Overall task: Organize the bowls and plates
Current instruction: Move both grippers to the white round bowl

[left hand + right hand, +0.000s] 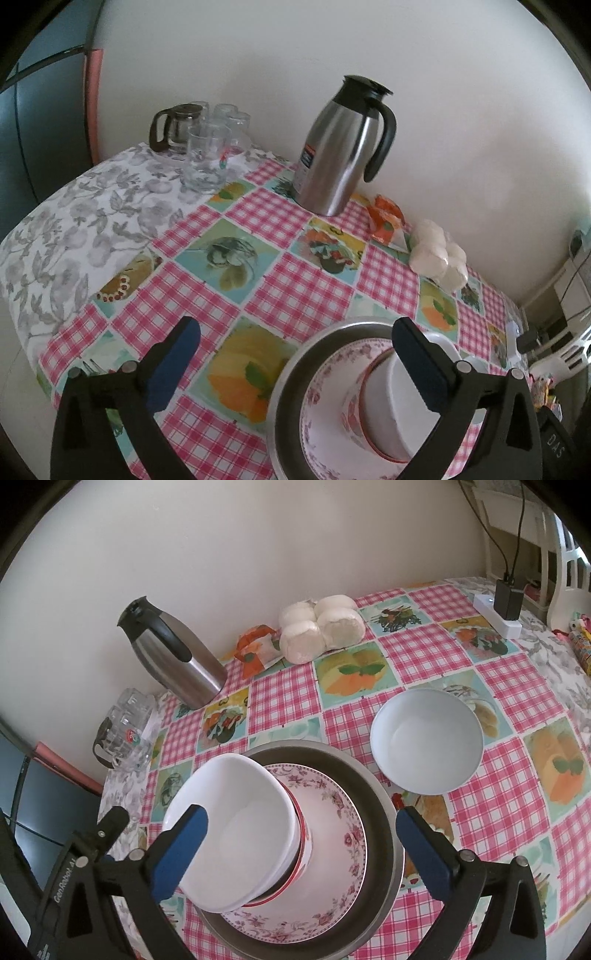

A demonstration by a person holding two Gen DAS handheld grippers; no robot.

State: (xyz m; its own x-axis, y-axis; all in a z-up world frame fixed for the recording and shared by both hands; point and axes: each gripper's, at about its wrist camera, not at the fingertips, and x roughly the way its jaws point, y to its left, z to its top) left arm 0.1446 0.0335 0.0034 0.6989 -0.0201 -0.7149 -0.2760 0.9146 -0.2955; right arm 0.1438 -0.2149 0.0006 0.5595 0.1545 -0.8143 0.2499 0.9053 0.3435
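A stack stands on the checkered table: a metal plate (pixel 380 797) at the bottom, a floral plate (pixel 343 849) on it, a red-rimmed bowl (pixel 304 853), and a white bowl (pixel 236 812) nested on top. The stack also shows in the left wrist view, with the metal plate (pixel 291 373) and the white bowl (pixel 391 402). A second white bowl (pixel 426 740) stands alone to the right. My right gripper (pixel 301 834) is open and empty, its jaws wide on either side of the stack. My left gripper (pixel 295 347) is open and empty at the stack's left.
A steel thermos jug (pixel 343 144) stands by the wall. A glass pot and several glasses (pixel 201 136) are at the far left corner. An orange packet (pixel 256 653) and wrapped white rolls (pixel 321 627) lie by the wall. A power strip with charger (pixel 502 609) is far right.
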